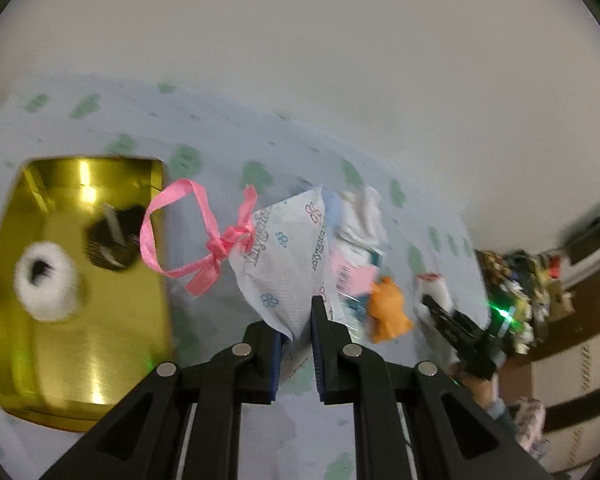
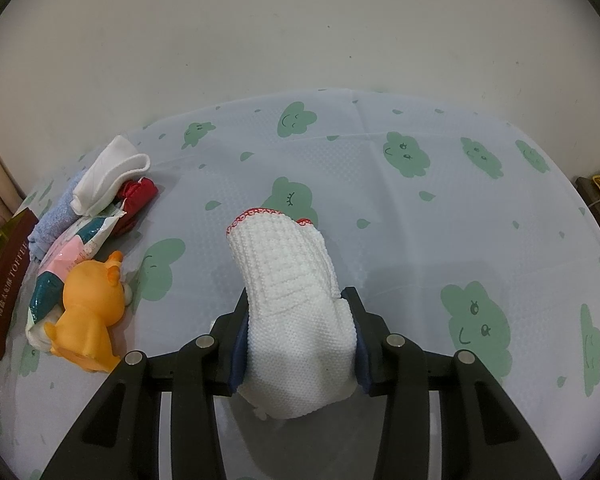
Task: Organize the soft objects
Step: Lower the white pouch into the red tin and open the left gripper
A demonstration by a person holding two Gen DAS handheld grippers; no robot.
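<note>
The gold tin on the left is smeared by blur, and the white fluffy thing and the dark thing inside it cannot be made out. Its lower edge is cut off behind the left gripper, whose jaws are pinched tight on a corner of a white pouch held up above the tablecloth. A pink ribbon is tied at the pouch's neck; the printed word on it is too warped to read.

The right gripper clamps a white knitted cloth with red edging, whose far end rests on the cloth-covered table.

To its left lies a heap: an orange toy, a crinkled packet with small print too fine to read, a blue towel, a white folded cloth on top, and something red half hidden beneath. A maroon box, cut off at the edge, reads "TOFFEE".
</note>
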